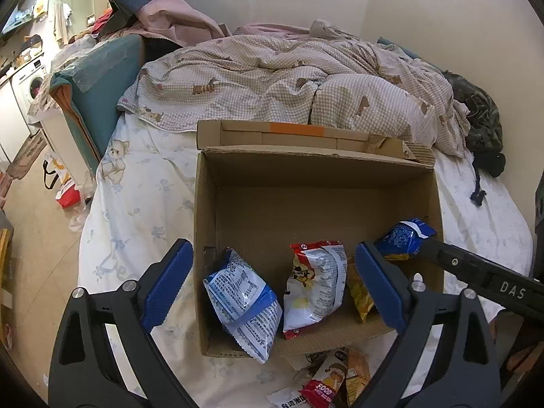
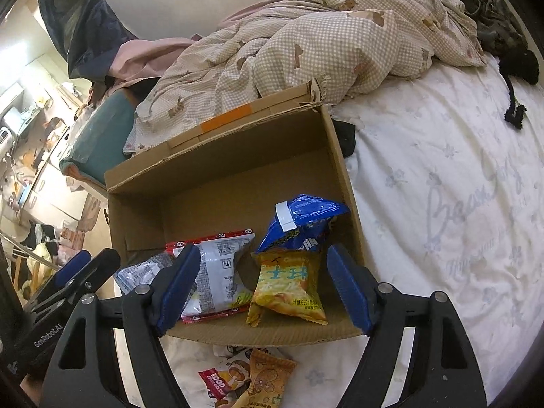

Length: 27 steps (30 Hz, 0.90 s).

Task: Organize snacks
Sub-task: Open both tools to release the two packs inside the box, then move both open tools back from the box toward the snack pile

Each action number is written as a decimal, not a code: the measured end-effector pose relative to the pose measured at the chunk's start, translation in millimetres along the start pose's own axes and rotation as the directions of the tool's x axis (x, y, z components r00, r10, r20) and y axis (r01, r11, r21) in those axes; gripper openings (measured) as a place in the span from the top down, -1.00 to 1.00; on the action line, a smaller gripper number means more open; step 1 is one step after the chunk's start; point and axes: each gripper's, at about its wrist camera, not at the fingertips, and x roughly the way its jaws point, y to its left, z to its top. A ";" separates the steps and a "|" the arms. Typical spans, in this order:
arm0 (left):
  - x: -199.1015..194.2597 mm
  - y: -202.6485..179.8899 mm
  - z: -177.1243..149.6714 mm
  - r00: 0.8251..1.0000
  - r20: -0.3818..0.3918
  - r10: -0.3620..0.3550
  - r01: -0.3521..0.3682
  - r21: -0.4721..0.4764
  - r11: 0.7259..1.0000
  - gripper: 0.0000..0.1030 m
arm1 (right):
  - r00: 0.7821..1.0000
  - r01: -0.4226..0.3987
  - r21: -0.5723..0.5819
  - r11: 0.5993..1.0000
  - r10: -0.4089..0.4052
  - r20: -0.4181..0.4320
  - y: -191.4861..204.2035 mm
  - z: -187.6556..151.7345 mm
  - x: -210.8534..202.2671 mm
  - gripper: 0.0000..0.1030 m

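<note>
Cardboard box (image 1: 210,204) on bed holds four snack bags; left hand-held gripper (image 1: 272,280) and right hand-held gripper (image 2: 263,287) both released, empty.

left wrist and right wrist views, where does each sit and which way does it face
Left wrist: on the left gripper, tilted down into the cardboard box on the bed; its open blue fingers show, and the right gripper's finger enters at right.
Right wrist: on the right gripper, tilted down at the same box from further right; its open fingers show, with the left gripper at lower left.
Shared: box, red-and-white packet, yellow packet, checked duvet.
</note>
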 end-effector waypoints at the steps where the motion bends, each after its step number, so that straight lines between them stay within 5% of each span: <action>1: -1.3 1.0 -0.2 1.000 0.002 0.001 -0.001 -0.004 1.000 -0.84 | 1.000 -0.002 0.002 1.000 0.002 0.000 0.3 0.0 0.0 -0.55; 4: -10.6 5.5 -1.8 1.000 0.028 -0.013 0.014 -0.024 1.000 -0.99 | 1.000 -0.007 0.008 1.000 0.007 0.001 0.6 -1.8 -2.9 -0.55; 20: -59.3 14.0 -11.1 0.994 0.102 0.040 -0.039 -0.009 0.999 -1.00 | 0.999 -0.024 0.022 0.999 0.023 0.042 6.8 -24.0 -43.1 -0.55; 27: -74.9 19.8 -29.0 0.997 0.067 0.033 -0.033 -0.008 0.999 -1.00 | 0.999 -0.035 0.042 0.999 0.033 0.032 4.0 -44.3 -58.3 -0.55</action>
